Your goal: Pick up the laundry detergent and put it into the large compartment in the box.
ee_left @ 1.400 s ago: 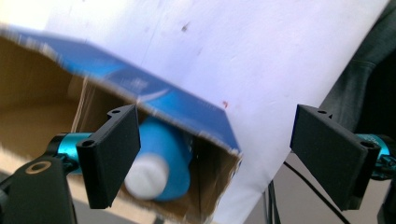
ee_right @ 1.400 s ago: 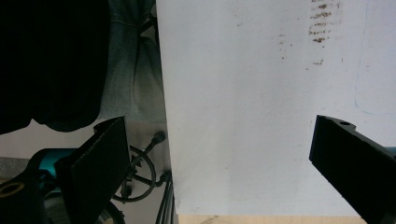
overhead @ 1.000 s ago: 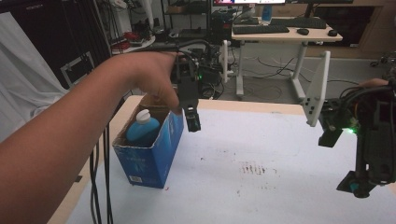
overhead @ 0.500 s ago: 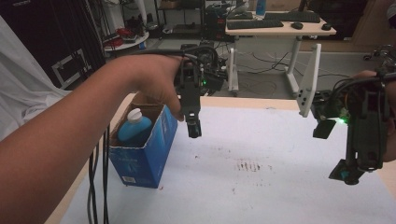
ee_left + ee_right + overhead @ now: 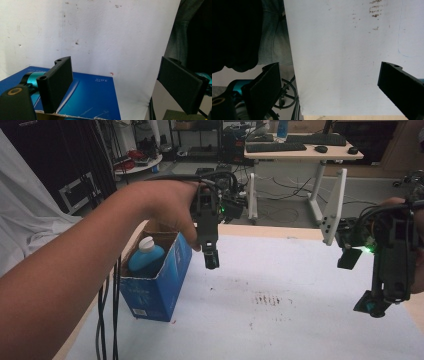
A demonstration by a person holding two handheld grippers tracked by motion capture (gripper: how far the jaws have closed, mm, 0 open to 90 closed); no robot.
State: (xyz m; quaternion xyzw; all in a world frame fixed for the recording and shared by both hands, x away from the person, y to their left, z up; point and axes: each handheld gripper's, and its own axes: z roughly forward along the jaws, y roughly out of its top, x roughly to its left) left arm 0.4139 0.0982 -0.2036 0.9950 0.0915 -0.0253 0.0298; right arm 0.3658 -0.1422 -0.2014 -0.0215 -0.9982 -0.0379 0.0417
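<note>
We hold the left claw just beside the open blue box, which stands near the table's left edge with a blue bottle upright inside it, white cap up. We judge the step in hand to be the approach to that box and its bottle: the left claw points down over the white table top, close to the box's right wall but not touching it. In the left gripper view its jaws stand wide apart with nothing between them, the box's blue side lying below. The next move, as we read it, calls for carrying the claw over the box's open top and lowering it squarely around the bottle without catching the cardboard rim. The right claw hangs over the table's right edge, well apart from the box; in the right gripper view its jaws are likewise wide and empty.
</note>
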